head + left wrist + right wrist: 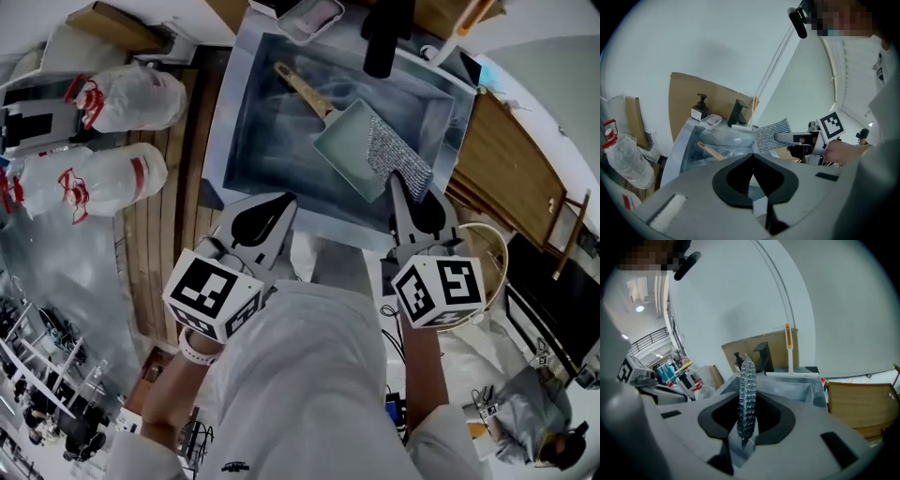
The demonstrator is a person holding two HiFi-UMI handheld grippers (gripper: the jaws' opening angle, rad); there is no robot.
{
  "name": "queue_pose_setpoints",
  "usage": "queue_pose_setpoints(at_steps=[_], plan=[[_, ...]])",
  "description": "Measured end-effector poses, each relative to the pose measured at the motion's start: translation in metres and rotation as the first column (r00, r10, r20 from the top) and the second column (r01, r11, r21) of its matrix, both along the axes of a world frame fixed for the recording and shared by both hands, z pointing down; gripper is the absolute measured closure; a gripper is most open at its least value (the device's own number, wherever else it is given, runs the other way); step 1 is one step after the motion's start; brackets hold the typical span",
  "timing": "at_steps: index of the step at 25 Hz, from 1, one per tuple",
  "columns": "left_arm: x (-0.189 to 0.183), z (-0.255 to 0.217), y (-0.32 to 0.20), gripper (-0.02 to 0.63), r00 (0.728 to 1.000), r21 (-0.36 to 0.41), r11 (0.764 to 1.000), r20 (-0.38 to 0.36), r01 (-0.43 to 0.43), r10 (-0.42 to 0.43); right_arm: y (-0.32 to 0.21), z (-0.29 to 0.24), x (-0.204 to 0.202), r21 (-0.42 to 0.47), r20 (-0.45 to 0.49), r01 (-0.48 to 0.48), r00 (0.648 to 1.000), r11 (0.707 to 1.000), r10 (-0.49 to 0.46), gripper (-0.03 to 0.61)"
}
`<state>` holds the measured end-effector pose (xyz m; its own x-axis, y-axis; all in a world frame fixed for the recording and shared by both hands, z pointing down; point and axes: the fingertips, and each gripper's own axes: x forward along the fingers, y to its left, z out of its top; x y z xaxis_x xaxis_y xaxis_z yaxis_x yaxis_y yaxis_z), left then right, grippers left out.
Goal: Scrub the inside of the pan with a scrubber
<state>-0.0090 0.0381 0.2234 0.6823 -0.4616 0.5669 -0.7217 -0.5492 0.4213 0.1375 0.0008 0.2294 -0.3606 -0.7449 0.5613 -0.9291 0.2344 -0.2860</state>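
Pan: one pale green rectangular pan [349, 145] lies open side up inside the steel sink [246, 112], toward its right half.
Pan's long axis: it runs on a diagonal. The wooden handle [300, 86] points to the far left and the pan body sits to the near right.
Scrubber: one silver mesh scrubber [398, 155] is over the pan's right edge. Its long side runs from far to near right, roughly along that edge. I cannot tell whether it touches the pan.
Right tool: my right tool [396, 183] is clamped on the near end of the scrubber. In the right gripper view the mesh stands edge-on between the two jaws and pokes out past them.
Left tool: my left tool [286, 199] has its jaws pressed together with nothing between them. It is over the near rim of the sink, left of the pan and well apart from it.
Tools, counted: two, side by side at the near side of the sink.
Faucet: one black faucet [380, 37] is at the far rim.
Tray: one small shallow tray [312, 17] is on the far rim, left of the faucet.
Bags: two white plastic bags with red print lie left of the sink, one far [131, 97] and one near [89, 178].
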Motion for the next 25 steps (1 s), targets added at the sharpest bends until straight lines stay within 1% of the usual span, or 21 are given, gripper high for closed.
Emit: queue_pose_setpoints(at_steps=[4, 8, 11, 15, 18, 23, 25], plan=[[0.001, 0.019, -0.017, 0.609, 1.000, 0.004, 1.000, 0.018, -0.006, 0.006, -0.010, 0.031, 0.007, -0.058, 0.034, -0.101, 0.994, 0.993, 0.103, 0.508], [0.007, 0.038, -0.030, 0.609, 1.000, -0.013, 1.000, 0.022, -0.020, 0.020, -0.014, 0.061, 0.012, -0.130, 0.077, -0.196, 0.975, 0.972, 0.207, 0.508], [0.011, 0.056, -0.038, 0.609, 0.999, -0.029, 0.999, 0.034, -0.037, 0.038, -0.017, 0.084, 0.010, -0.177, 0.091, -0.231, 0.964, 0.957, 0.250, 0.508], [0.016, 0.079, -0.050, 0.609, 0.996, -0.039, 0.997, 0.056, -0.071, 0.073, -0.021, 0.112, 0.011, -0.231, 0.085, -0.274, 0.950, 0.934, 0.300, 0.508], [0.021, 0.094, -0.057, 0.609, 0.993, -0.053, 0.994, 0.064, -0.091, 0.095, -0.024, 0.131, 0.012, -0.272, 0.097, -0.303, 0.936, 0.913, 0.339, 0.508], [0.026, 0.118, -0.074, 0.609, 0.990, -0.074, 0.991, 0.077, -0.113, 0.119, -0.032, 0.158, 0.013, -0.343, 0.128, -0.367, 0.894, 0.865, 0.430, 0.508], [0.028, 0.126, -0.077, 0.609, 0.989, -0.087, 0.989, 0.076, -0.118, 0.125, -0.035, 0.167, 0.011, -0.365, 0.126, -0.381, 0.884, 0.849, 0.451, 0.508]])
